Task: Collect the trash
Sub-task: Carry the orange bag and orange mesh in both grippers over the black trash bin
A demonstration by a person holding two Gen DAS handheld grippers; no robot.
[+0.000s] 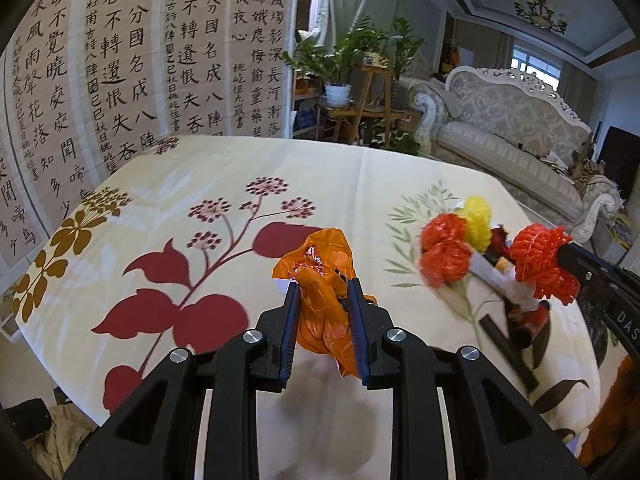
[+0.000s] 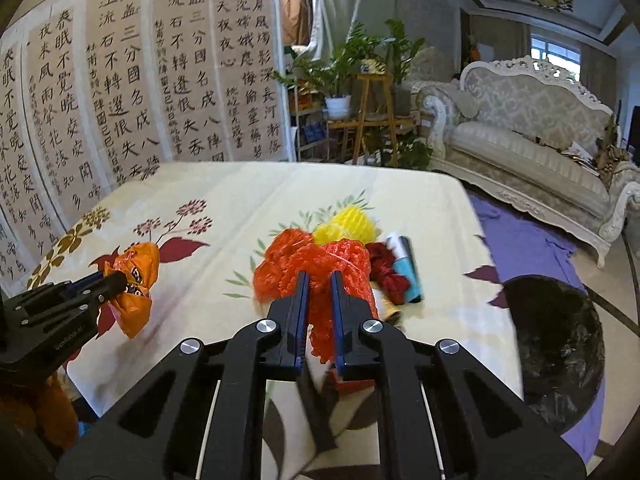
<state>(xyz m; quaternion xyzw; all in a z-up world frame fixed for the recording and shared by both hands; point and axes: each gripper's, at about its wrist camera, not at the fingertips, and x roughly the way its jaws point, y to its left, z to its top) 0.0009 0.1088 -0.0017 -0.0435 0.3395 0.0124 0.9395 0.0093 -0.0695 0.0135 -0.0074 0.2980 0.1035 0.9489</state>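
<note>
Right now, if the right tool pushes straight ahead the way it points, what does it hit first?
The right tool, shut on orange mesh netting, would probably first meet the yellow mesh netting just ahead; depth is unclear.

The left black two-finger gripper (image 1: 323, 294) is clamped on an orange plastic bag (image 1: 320, 280) — the right black two-finger gripper (image 2: 320, 284) pinches orange mesh netting (image 2: 320, 268).

An orange plastic bag (image 1: 324, 300), crumpled and glossy, is pinched between the left gripper (image 1: 322, 292) fingers and hangs above the tabletop (image 1: 224, 184). Red-orange mesh netting (image 2: 320, 276), bunched, is clamped in the right gripper (image 2: 320, 280). Behind it lie a second red-orange mesh wad (image 1: 442, 248), a yellow foam net (image 2: 346, 226), a dark red bundle (image 2: 386, 274) and a blue-and-white wrapper (image 2: 404, 270), all piled close together.
</note>
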